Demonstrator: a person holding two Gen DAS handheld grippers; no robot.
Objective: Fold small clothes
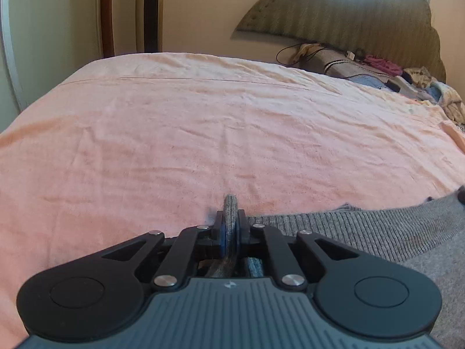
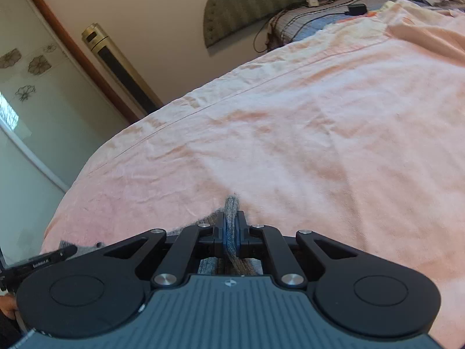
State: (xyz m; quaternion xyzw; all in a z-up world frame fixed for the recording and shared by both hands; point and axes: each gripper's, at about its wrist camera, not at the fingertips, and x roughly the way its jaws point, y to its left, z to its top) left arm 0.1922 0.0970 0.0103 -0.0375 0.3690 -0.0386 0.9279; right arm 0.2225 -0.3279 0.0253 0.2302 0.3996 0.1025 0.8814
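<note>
Left claw (image 1: 230,226): closed tight on a bunched fold of the grey knit garment (image 1: 377,232), which trails to its right across the bed's pink sheet (image 1: 203,122). Right claw (image 2: 231,228): likewise clamped on a grey knit fold, low over the same sheet (image 2: 319,133). Clutter (image 1: 407,78) lies near the headboard (image 1: 348,14).

Grey ribbed knit garment (image 1: 377,232) near right; pale peach-pink bedsheet (image 1: 203,122) throughout; olive-green striped headboard (image 1: 348,11) far right; gold and black tower unit (image 2: 116,67) far left; black grippers with blue pads (image 1: 223,234).
</note>
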